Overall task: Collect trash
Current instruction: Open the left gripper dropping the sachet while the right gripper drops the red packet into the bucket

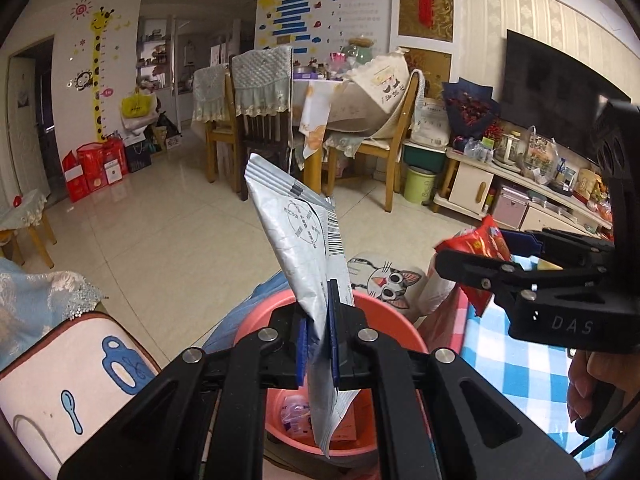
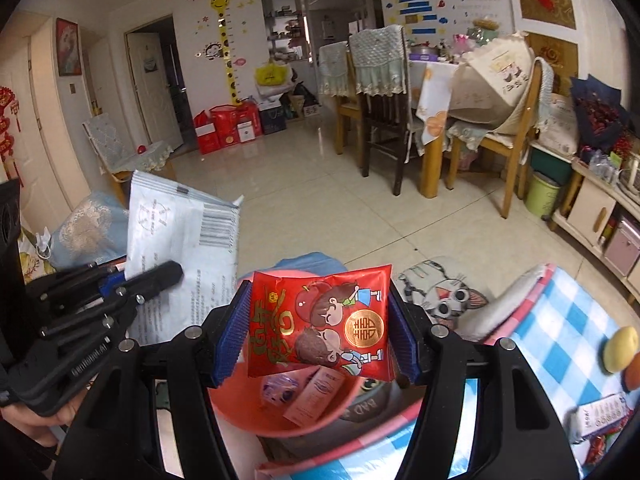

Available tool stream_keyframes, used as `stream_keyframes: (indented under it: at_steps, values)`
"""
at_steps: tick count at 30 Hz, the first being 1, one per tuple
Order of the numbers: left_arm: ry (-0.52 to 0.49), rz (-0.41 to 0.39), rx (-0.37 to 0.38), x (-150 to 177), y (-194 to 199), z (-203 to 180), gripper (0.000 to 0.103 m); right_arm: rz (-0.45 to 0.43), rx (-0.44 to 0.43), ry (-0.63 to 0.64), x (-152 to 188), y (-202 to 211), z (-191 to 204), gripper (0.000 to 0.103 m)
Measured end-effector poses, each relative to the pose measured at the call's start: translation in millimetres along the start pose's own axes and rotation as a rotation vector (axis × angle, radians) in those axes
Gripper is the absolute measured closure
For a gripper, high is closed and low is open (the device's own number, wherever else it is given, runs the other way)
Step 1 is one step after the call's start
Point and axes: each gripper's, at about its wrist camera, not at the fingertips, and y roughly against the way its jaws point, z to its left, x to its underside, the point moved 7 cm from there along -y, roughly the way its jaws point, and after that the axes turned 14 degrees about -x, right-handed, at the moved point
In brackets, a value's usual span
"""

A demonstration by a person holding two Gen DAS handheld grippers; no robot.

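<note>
My left gripper is shut on a silver foil wrapper that stands up over the pink basin. My right gripper is shut on a red snack packet with cartoon children, held above the same pink basin. The basin holds a pink box and a clear purple wrapper. In the left wrist view the right gripper with the red packet is at the right. In the right wrist view the left gripper with the silver wrapper is at the left.
A blue checked cloth lies to the right, with a yellow fruit and a printed packet. A cat cushion lies behind the basin. A cushioned seat is at the left. Dining chairs and table stand across the tiled floor.
</note>
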Motion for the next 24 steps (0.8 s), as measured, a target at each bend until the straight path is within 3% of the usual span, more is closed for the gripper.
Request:
stream_keyframes:
  at_steps: [11, 12, 15, 18, 21, 23, 24]
  values:
    - [-0.017, 0.085, -0.024, 32, -44, 6, 0.094, 0.072, -0.049, 0.002, 3, -51, 0, 0.037]
    - [-0.017, 0.092, -0.025, 34, -47, 6, 0.094, 0.074, -0.054, -0.008, 5, -54, -1, 0.034]
    - [-0.012, 0.118, -0.035, 42, -55, 8, 0.093, 0.056, -0.042, -0.027, 6, -56, -6, 0.010]
    - [0.006, 0.150, -0.037, 47, -64, 10, 0.091, 0.051, -0.037, -0.049, 8, -57, -12, 0.008]
    - [0.005, 0.153, -0.065, 48, -66, 11, 0.069, 0.039, -0.023, -0.070, 11, -51, -19, 0.008]
    - [0.012, 0.141, -0.074, 47, -64, 10, 0.031, 0.026, -0.018, -0.092, 13, -44, -26, 0.008]
    - [0.015, 0.129, -0.077, 46, -62, 9, 0.027, 0.019, -0.015, -0.104, 14, -38, -28, 0.008]
